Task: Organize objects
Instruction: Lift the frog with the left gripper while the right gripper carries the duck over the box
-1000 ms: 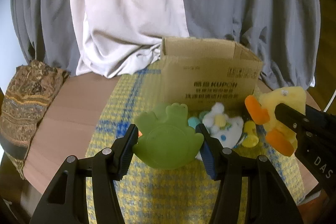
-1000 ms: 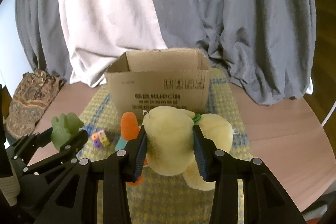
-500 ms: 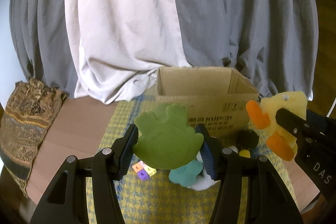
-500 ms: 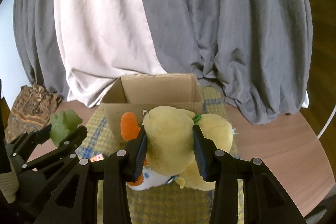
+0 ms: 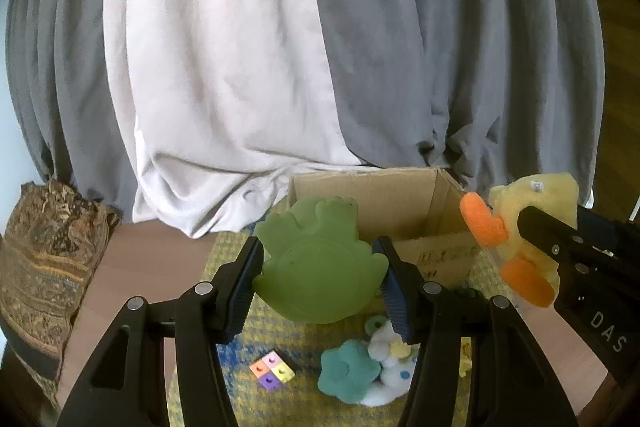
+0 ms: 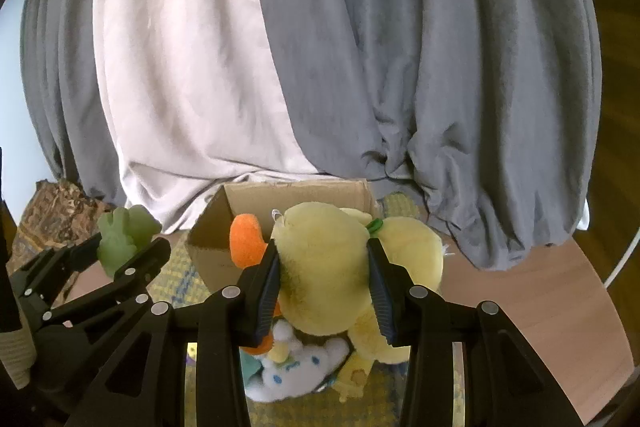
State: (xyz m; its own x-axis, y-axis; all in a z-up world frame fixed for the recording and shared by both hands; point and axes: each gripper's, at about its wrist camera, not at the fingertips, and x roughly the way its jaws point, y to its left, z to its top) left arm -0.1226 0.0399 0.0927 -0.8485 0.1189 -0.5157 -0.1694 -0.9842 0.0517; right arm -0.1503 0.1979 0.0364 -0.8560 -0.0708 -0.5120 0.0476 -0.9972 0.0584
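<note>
My left gripper (image 5: pixel 320 281) is clamped on the green frog (image 5: pixel 318 263), its blue-padded fingers (image 5: pixel 394 287) pressed against both flanks, and I hold the toy up in the air in front of the open cardboard box (image 5: pixel 384 195). My right gripper (image 6: pixel 322 285) is squeezed tight on the yellow duck (image 6: pixel 324 267), whose orange beak (image 6: pixel 246 241) sticks out to the left, also raised just before the box. Below, on the yellow checked cloth (image 5: pixel 280 399), I see a small four-coloured block (image 5: pixel 272 374), a teal plush (image 5: pixel 348 373) and a white plush (image 6: pixel 302 371) lying close together. The cloth covers a wooden table (image 6: pixel 540 299), with grey and white curtains (image 5: pixel 280 47) behind.
</note>
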